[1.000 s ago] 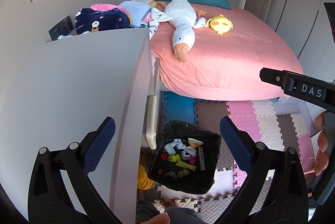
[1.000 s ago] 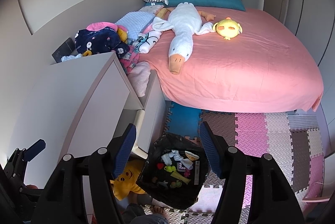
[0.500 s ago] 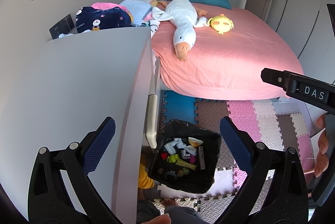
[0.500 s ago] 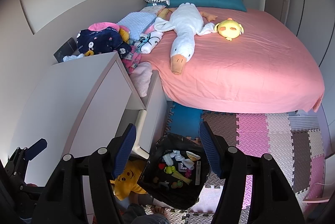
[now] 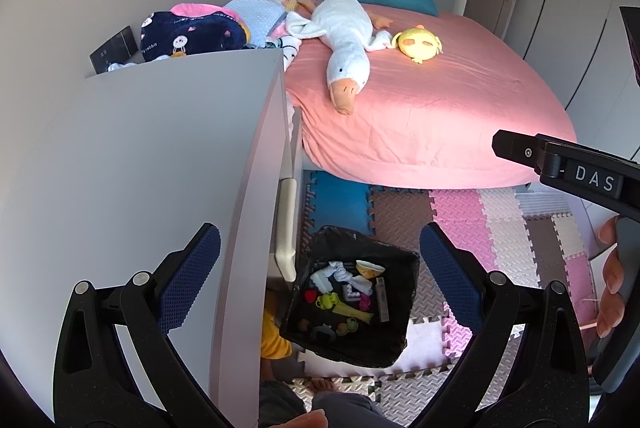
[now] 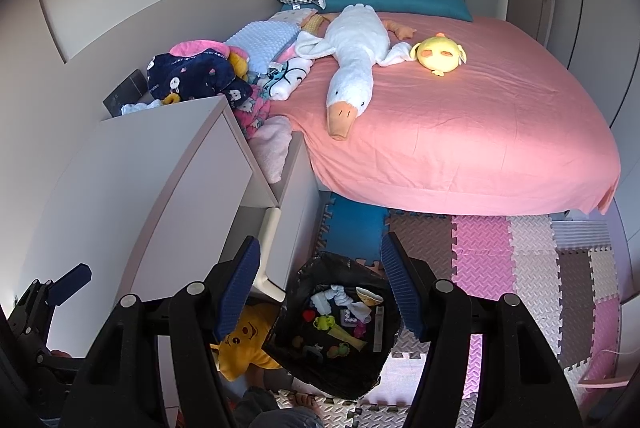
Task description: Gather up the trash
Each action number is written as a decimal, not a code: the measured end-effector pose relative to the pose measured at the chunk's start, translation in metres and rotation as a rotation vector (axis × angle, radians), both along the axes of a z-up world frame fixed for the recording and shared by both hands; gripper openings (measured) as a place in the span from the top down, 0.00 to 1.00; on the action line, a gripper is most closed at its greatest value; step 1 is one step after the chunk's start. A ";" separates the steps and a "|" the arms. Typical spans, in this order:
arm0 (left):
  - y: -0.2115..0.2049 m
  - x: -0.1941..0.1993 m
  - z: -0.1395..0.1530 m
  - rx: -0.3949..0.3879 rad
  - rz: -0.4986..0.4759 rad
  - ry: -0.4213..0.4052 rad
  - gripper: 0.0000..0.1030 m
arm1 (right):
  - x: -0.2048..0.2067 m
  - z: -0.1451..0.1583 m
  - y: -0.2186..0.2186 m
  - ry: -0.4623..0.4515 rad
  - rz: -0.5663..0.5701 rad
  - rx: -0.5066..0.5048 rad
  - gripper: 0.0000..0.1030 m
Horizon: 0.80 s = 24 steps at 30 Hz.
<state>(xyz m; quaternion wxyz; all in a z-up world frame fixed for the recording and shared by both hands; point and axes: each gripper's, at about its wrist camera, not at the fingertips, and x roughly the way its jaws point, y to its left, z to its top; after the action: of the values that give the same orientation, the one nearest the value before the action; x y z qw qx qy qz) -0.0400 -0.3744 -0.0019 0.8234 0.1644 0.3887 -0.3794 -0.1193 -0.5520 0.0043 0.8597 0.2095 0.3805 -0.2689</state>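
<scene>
A bin lined with a black bag point(image 5: 394, 342) stands on the floor mats below me, also in the right wrist view point(image 6: 352, 376). It holds crumpled white tissue point(image 5: 332, 274), a small bowl-like piece point(image 5: 370, 269) and several small coloured bits. My left gripper point(image 5: 318, 274) is open and empty, high above the bin and the cabinet edge. My right gripper point(image 6: 320, 284) is open and empty, also high above the bin. The right gripper's body shows at the right of the left wrist view point(image 5: 576, 177).
A white cabinet point(image 5: 160, 167) with an open drawer point(image 6: 296, 211) stands left of the bin. A pink bed point(image 6: 460, 131) carries a white goose plush point(image 6: 352, 63), a yellow plush point(image 6: 440, 55) and piled clothes point(image 6: 200, 75). Foam mats point(image 6: 520, 260) cover the floor. A yellow cushion point(image 6: 248, 344) lies beside the bin.
Both views have drifted slightly; the scene sits a little lower and to the right in frame. Both grippers stay open and empty.
</scene>
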 end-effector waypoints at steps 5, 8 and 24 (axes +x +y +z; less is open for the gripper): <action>0.000 0.000 0.000 0.001 -0.002 -0.004 0.06 | 0.000 0.000 0.000 0.000 0.001 0.000 0.38; -0.001 0.000 0.000 0.002 -0.003 -0.005 0.06 | 0.000 0.000 0.000 0.000 0.001 0.000 0.38; -0.004 -0.003 0.003 0.004 -0.006 -0.007 0.06 | 0.000 0.000 0.000 0.000 0.001 0.000 0.38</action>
<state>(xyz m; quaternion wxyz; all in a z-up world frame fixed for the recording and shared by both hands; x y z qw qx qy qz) -0.0430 -0.3782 0.0010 0.8233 0.1687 0.3858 -0.3805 -0.1195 -0.5518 0.0043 0.8598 0.2094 0.3804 -0.2687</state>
